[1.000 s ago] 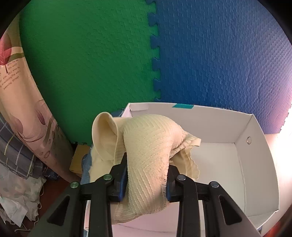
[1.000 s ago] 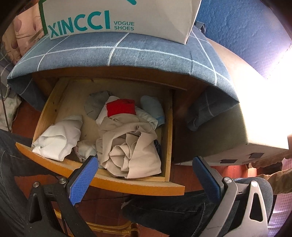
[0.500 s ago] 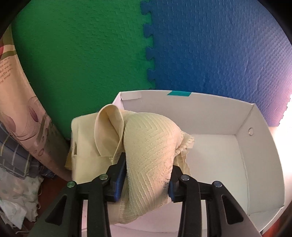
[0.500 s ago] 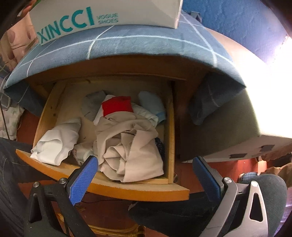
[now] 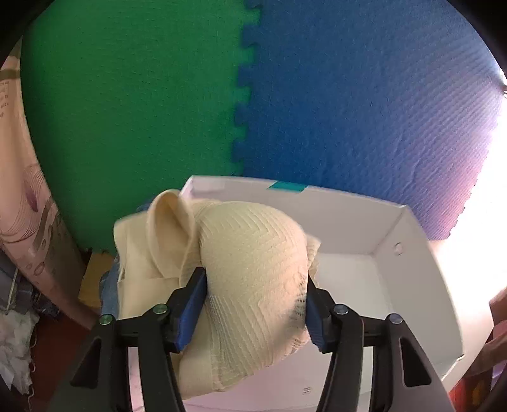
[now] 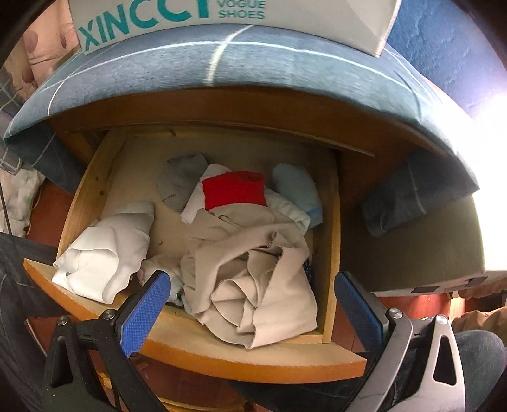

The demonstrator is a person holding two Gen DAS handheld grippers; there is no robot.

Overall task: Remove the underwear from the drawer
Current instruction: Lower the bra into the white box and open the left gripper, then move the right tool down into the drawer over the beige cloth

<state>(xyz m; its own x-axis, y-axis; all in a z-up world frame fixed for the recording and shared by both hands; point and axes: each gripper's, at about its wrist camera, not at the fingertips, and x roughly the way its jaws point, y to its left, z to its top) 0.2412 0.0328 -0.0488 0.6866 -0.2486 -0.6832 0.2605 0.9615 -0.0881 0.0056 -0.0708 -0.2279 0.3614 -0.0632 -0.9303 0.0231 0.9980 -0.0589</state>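
Observation:
A cream, ribbed piece of underwear (image 5: 250, 253) bulges between the blue pads of my left gripper (image 5: 253, 304), over the near left part of a white cardboard box (image 5: 348, 209). The jaws are opening, and both pads still touch the fabric. In the right wrist view, my right gripper (image 6: 253, 304) hangs open with nothing in it, above the front of the pulled-out wooden drawer (image 6: 221, 358). Inside lie a crumpled beige garment (image 6: 253, 279), a white one (image 6: 104, 250), a red piece (image 6: 234, 190), a light blue piece (image 6: 294, 187) and a grey one (image 6: 183, 177).
Green (image 5: 126, 111) and blue foam mats (image 5: 364, 95) cover the wall behind the box. A pink patterned curtain (image 5: 28, 222) hangs at left. A blue checked cloth (image 6: 221, 60) and a shoe box (image 6: 221, 12) top the cabinet. A person's jeans-clad leg (image 6: 475, 364) is at lower right.
The left jaws have spread wider and the cream cup has puffed out between them. The right gripper has come down closer to the drawer, still open.

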